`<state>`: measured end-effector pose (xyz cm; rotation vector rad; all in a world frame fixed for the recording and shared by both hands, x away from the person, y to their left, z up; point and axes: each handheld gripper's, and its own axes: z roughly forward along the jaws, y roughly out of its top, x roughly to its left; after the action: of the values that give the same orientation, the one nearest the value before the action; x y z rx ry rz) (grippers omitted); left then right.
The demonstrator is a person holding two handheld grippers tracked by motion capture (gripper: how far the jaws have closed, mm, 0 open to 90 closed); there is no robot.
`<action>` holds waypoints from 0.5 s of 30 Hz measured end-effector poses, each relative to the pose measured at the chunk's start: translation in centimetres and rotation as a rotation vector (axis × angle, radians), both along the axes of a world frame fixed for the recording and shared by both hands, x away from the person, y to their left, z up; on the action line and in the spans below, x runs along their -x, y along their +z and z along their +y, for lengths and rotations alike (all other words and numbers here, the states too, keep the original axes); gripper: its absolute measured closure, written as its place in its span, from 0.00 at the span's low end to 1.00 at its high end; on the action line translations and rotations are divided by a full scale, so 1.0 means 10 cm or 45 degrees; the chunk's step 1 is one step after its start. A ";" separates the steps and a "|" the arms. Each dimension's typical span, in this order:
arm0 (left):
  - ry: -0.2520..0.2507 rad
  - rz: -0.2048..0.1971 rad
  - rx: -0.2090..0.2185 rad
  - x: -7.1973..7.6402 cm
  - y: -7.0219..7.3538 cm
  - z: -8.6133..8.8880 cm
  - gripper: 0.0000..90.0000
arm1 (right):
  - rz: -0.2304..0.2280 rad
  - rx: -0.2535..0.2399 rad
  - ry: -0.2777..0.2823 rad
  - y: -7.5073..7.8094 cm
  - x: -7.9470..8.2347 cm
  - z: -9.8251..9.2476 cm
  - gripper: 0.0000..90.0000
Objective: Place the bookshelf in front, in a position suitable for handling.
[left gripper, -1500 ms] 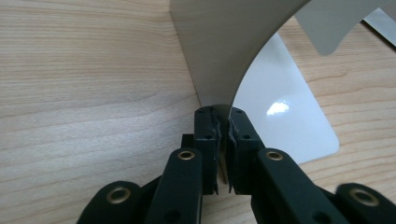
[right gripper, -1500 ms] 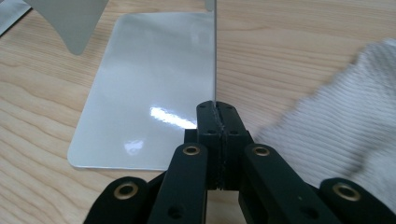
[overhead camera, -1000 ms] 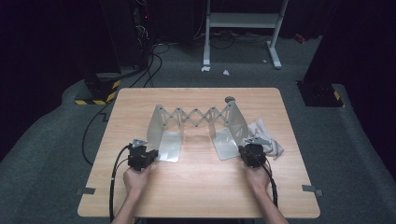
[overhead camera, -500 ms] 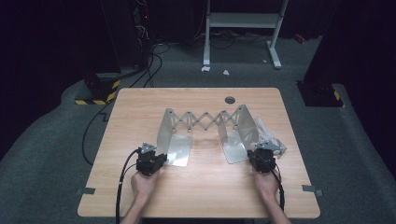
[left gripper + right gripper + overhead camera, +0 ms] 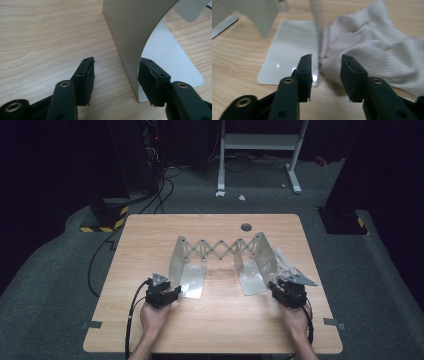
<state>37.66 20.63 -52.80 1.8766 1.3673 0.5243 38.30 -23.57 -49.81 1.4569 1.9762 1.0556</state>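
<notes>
high view: an expandable metal bookend rack (image 5: 222, 262) standing about mid-table on the wooden table (image 5: 150, 235), two upright grey end plates joined by a scissor lattice, each plate with a flat foot reaching toward the near edge. lattice stretched partway, crossed bars forming a row of diamonds. left gripper (image 5: 167, 290) just at the near corner of the left foot, right gripper (image 5: 280, 287) at the near corner of the right foot. crumpled white cloth (image 5: 287, 267) lying against the outer side of the right plate.

left gripper view: jaws apart, having just been opening; curved matte-grey upright plate of the rack (image 5: 132, 37) rising between them, close to the right-hand pad and seemingly off it, clear gap on the other side. glossy flat foot beyond, lying on the wood grain.

right gripper view: jaws apart too, just opened; thin edge of the plate (image 5: 315, 30) ahead of the gap, not pinched. shiny rounded foot to the left of that edge, ribbed white cloth (image 5: 374, 47) bunched to the right, a bit blurred.
</notes>
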 end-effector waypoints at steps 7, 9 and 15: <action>0.023 -0.012 -0.011 -0.02 -0.01 0.01 0.47 | 0.032 0.078 -0.106 0.04 -0.25 -0.15 0.42; 0.029 -0.016 -0.040 -0.02 -0.01 -0.01 0.45 | 0.132 0.089 -0.145 0.01 -0.49 -0.16 0.33; 0.043 -0.019 -0.075 -0.02 -0.01 -0.04 0.43 | 0.253 0.157 -0.142 -0.11 -0.71 -0.09 0.29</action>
<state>37.82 20.23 -52.93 1.8952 1.3897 0.6004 45.40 -24.42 -50.93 1.6365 2.0272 0.7531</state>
